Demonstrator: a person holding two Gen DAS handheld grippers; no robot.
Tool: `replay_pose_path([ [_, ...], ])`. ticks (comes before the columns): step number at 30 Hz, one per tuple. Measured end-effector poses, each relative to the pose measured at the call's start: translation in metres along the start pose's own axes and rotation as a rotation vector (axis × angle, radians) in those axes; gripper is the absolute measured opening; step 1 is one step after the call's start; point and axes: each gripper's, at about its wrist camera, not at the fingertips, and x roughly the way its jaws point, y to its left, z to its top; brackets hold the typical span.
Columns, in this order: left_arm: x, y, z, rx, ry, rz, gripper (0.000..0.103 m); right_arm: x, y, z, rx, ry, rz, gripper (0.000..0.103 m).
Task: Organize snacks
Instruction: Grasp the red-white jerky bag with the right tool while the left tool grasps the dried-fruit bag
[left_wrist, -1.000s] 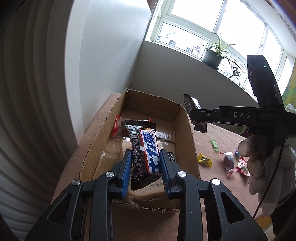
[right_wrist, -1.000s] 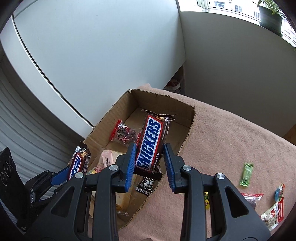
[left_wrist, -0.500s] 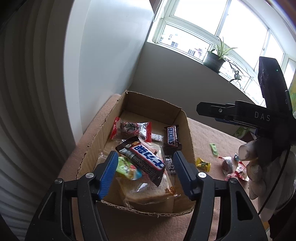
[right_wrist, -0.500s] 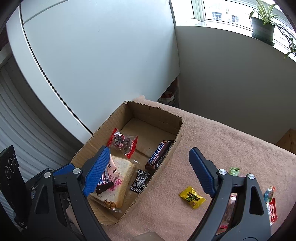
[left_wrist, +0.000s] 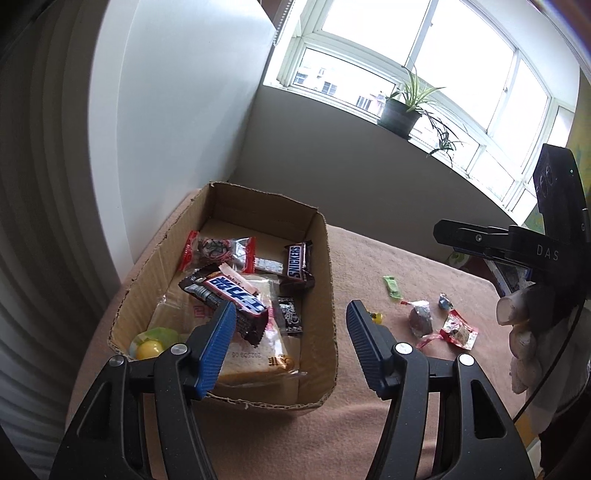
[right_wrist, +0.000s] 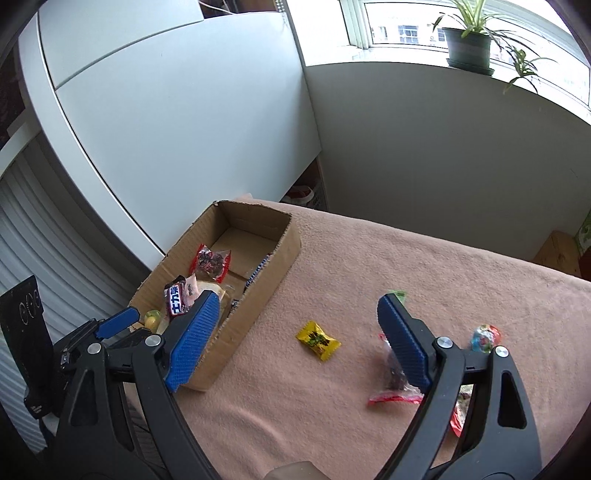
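Note:
A cardboard box (left_wrist: 325, 295) (right_wrist: 273, 273) sits on a pink cloth. It holds a Snickers bar (left_wrist: 298, 263), a blue-labelled bar (left_wrist: 232, 295) (right_wrist: 176, 300), a bread pack (left_wrist: 251, 354) and a red-ended packet (left_wrist: 218, 249). My left gripper (left_wrist: 290, 317) is open and empty above the box's near right corner. My right gripper (right_wrist: 297, 314) is open and empty above the cloth, right of the box. Loose on the cloth lie a yellow candy (right_wrist: 317, 339), a green candy (left_wrist: 392, 286), a dark packet (left_wrist: 421, 319) and a red packet (left_wrist: 458, 330).
A white cabinet (right_wrist: 166, 110) stands behind the box. A potted plant (left_wrist: 400, 110) sits on the window sill. A brown carton (right_wrist: 557, 253) stands past the table's far right edge. The right gripper's body (left_wrist: 517, 247) hangs over the cloth's right side.
Both grippers opened and let their bars fall into the box. Both then drew back and up; the right one swung right over the loose candies.

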Motion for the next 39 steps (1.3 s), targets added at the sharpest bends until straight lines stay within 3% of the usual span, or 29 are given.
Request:
replay_pose_path([
  [10,0.004,-0.038,-0.01,0.046,0.02,-0.05,0.062,-0.046,-0.094,-0.044,0.119,-0.008,-0.087,0.09],
  [22,0.037,-0.094,-0.026,0.113,0.097,-0.106,0.062,-0.045,-0.19,-0.1,0.366,0.058,-0.075,0.09],
  [29,0.06,-0.122,-0.033,0.153,0.144,-0.128,0.062,-0.028,-0.206,-0.122,0.434,0.136,-0.038,0.09],
  [39,0.095,-0.151,-0.035,0.203,0.211,-0.167,0.062,0.011,-0.202,-0.104,0.419,0.306,-0.008,0.09],
])
